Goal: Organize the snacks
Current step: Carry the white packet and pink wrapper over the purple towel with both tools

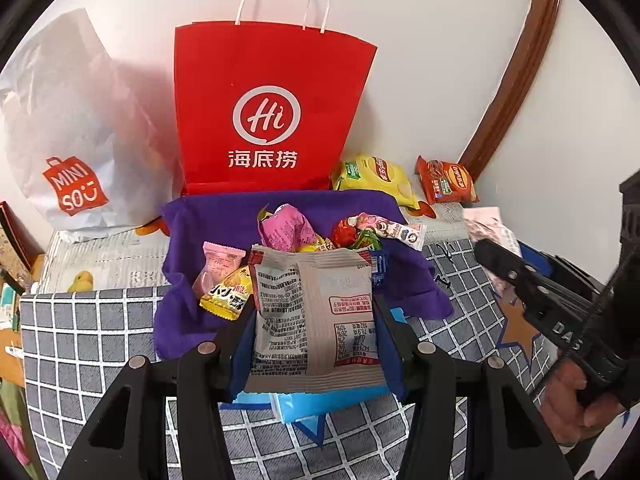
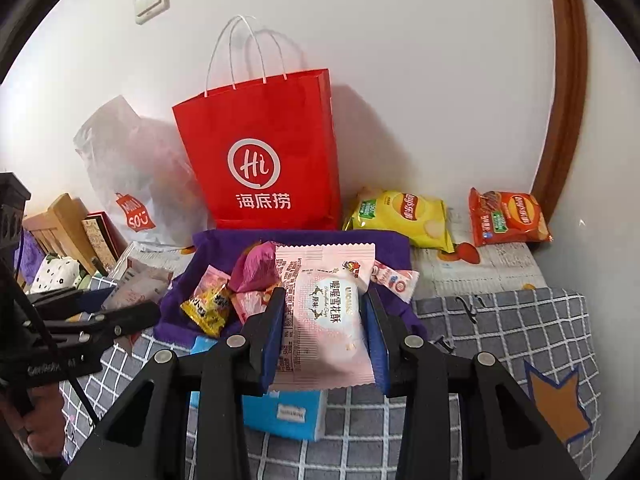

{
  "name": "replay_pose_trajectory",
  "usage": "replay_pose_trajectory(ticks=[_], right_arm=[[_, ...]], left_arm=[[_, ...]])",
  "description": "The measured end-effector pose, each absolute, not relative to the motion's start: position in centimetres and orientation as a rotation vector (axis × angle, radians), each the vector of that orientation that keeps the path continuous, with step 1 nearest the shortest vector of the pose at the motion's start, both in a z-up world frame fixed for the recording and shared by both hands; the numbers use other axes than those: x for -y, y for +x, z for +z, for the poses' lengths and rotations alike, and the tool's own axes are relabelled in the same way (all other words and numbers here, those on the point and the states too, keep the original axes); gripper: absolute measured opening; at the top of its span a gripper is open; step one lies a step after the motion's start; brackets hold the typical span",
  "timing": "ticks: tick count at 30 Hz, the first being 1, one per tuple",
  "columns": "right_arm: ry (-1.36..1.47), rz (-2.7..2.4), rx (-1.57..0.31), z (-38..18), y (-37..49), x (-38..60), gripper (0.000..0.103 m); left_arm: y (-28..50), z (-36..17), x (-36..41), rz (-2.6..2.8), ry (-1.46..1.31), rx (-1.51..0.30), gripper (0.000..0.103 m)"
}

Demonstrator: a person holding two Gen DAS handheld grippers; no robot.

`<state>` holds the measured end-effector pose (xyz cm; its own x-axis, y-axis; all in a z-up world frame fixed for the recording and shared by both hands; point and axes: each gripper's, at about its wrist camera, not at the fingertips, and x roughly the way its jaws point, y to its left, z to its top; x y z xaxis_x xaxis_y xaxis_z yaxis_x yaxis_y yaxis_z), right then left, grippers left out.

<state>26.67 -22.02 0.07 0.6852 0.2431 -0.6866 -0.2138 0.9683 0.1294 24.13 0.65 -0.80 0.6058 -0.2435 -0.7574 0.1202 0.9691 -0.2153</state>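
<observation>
1. A grey snack packet (image 1: 316, 312) is clamped between the pads of the left gripper (image 1: 316, 344), above the purple cloth (image 1: 412, 276).
2. A pink snack packet (image 2: 328, 320) is pinched by the right gripper (image 2: 326, 344).
3. More snacks, partly hidden, are heaped on the cloth before a red paper bag (image 1: 268, 108).

Left tool (image 1: 316, 320) clamped, angled downward; right tool (image 2: 326, 332) likewise.

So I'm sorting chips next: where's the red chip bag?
The red chip bag lies at far right against the wall, beside the yellow chip bag, near the wooden door frame.
</observation>
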Motion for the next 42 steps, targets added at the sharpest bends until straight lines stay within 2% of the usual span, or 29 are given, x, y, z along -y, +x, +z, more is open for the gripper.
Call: replay_pose_trajectory(ticks=[22, 33, 42], right_arm=[[0.095, 0.256, -0.77, -0.3, 36.0, 20.5, 0.038], [0.063, 0.219, -0.842, -3.4, 38.3, 21.7, 0.038], [0.053, 0.205, -0.892, -5.8, 39.7, 21.4, 0.038]], left_arm=[[32.1, 0.1, -3.4, -0.166, -0.167, -0.871, 0.051], [34.8, -4.1, -4.9, -0.167, -0.227, -0.909, 0.051], [35.6, -5.1, -5.5, -0.185, -0.243, -0.919, 0.051]])
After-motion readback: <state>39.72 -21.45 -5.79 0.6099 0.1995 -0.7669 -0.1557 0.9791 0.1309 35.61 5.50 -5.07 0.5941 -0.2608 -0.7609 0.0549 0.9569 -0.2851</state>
